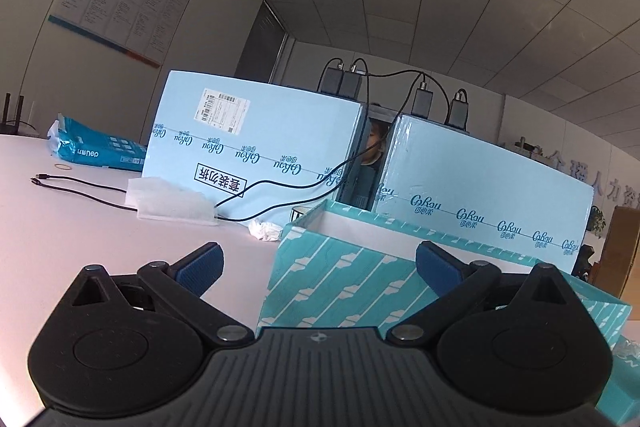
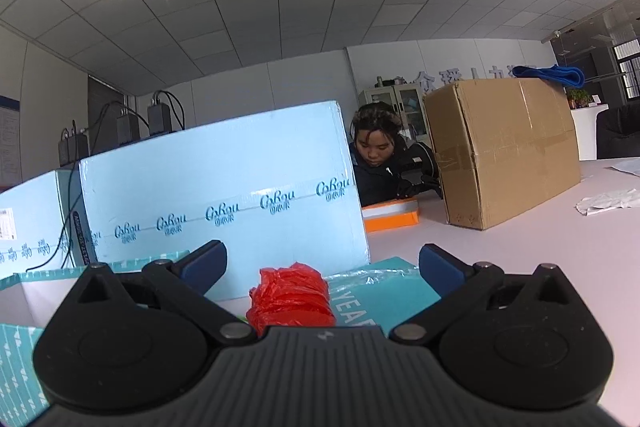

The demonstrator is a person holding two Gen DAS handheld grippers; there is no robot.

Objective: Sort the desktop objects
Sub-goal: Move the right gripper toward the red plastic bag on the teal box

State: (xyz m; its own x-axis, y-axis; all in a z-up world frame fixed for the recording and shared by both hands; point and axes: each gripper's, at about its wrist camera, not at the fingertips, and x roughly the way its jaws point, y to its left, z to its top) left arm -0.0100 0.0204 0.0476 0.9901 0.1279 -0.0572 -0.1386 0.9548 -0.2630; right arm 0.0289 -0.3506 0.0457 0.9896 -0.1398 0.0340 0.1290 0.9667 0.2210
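A teal patterned open box (image 1: 344,279) with a white inside stands on the pale table, right in front of my left gripper (image 1: 319,265). That gripper is open and its blue pads hold nothing. In the right wrist view the same box (image 2: 24,307) shows at the lower left. A crumpled red plastic bag (image 2: 290,297) lies on the table between the spread fingers of my right gripper (image 2: 322,267), which is open and not touching it. A teal packet wrapped in clear film (image 2: 372,287) lies just right of the bag.
Two large light-blue cartons (image 1: 256,155) (image 1: 480,183) stand behind the box, with black adapters and cables on top. A black cable (image 1: 80,187), white foam (image 1: 168,201), crumpled tissue (image 1: 264,230) and a blue pack (image 1: 92,147) lie left. A brown carton (image 2: 500,151), an orange box (image 2: 392,215) and a seated person (image 2: 380,155) are beyond.
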